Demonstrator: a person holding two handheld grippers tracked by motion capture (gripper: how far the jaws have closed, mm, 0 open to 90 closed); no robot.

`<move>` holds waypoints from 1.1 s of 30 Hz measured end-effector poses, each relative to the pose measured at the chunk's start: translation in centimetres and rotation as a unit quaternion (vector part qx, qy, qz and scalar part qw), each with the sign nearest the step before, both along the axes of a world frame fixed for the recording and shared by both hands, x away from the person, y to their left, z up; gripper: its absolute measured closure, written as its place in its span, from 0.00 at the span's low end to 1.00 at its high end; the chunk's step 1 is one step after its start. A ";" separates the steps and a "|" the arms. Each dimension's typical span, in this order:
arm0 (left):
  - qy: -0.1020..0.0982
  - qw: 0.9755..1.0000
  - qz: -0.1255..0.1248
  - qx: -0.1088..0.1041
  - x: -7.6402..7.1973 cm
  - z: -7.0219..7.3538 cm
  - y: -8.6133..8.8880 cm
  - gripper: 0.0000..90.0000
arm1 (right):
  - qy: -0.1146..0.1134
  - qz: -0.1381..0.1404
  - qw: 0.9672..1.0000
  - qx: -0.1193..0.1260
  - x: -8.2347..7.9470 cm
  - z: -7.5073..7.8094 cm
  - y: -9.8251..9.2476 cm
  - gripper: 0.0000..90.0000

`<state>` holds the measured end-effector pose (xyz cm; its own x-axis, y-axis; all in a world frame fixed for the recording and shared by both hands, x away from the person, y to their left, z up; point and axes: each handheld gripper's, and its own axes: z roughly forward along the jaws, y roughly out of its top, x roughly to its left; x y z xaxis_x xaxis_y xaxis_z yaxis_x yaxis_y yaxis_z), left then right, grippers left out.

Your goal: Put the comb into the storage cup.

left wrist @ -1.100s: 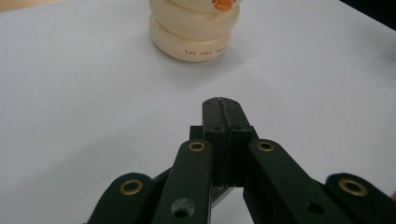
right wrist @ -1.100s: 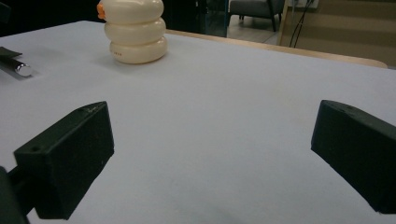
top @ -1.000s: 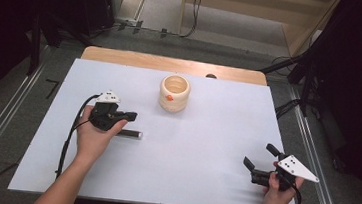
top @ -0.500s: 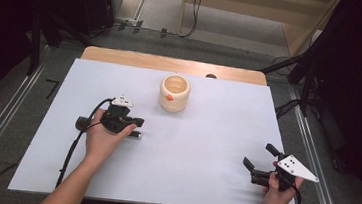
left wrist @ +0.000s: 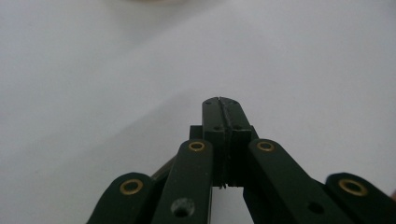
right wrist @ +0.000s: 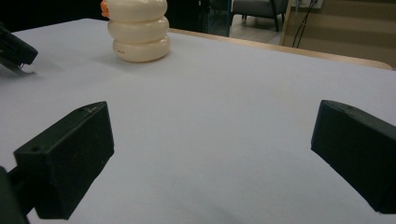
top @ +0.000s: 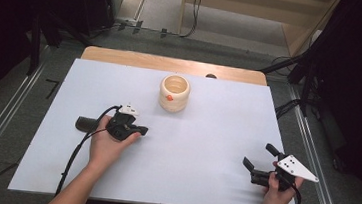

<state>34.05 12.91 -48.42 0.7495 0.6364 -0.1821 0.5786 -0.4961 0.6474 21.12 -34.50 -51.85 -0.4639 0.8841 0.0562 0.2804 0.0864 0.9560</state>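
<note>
**Black tools on a pale sheet**

My left gripper (top: pixel 128 128) is black, with a small white piece on its far side, and its linkage carries brass-coloured rings. My right gripper (top: pixel 262 166) is black too, topped by a light grey three-cornered plate (top: pixel 297 167) dotted with dark holes. The table (top: pixel 204 149) is a plain pale lavender-white, edged with light wood along the far side. The ribbed cup (top: pixel 174 93) is cream with one small orange spot.
</note>
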 end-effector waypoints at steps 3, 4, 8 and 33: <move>-0.001 1.000 -0.002 0.000 -0.2 -0.1 0.0 1.00 | 0.000 0.000 1.000 0.000 0.0 0.0 0.0 0.00; 0.001 1.000 -0.002 0.001 -0.4 -0.1 0.0 1.00 | 0.000 0.000 1.000 -0.001 0.0 0.0 0.0 0.00; -0.001 1.000 -0.004 0.002 -0.9 -0.1 0.3 1.00 | 0.000 0.000 1.000 -0.001 0.0 0.0 0.0 0.00; -0.011 1.000 0.010 0.018 -5.2 -0.5 4.2 1.00 | 0.001 -0.003 1.000 -0.003 0.0 0.0 0.1 0.00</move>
<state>28.84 17.07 -48.89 0.7396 0.6577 -0.1429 0.5754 -0.5077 0.6412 21.10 -34.39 -51.85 -0.4589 0.8870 0.0518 0.2832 0.0908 0.9548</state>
